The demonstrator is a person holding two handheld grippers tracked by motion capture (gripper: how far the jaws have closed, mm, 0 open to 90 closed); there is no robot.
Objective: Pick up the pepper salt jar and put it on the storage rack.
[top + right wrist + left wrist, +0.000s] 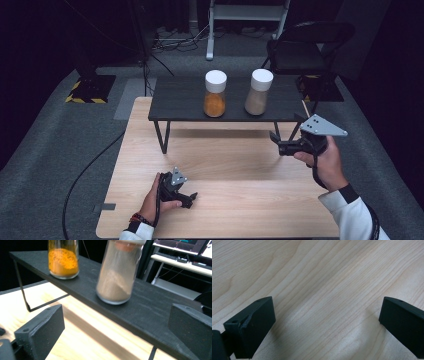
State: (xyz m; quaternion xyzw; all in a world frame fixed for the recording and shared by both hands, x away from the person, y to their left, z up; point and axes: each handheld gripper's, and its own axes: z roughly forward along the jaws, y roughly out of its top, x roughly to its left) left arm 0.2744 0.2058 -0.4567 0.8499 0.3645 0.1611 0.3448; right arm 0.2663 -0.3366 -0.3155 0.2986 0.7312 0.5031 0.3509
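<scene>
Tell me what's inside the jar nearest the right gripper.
The jar holds beige powder, heaped unevenly against the glass. The white cap hides the top from above.

No readable text, label, brand or number seen, jars on the dark shelf unlabelled, yellow-and-black hazard striping [86,95] noted on the floor at far left, no wording on it

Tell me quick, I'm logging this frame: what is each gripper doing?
Left gripper: open, holding nothing, low over the table.
Right gripper: open, holding nothing, pointed at the beige jar on the shelf.
</scene>
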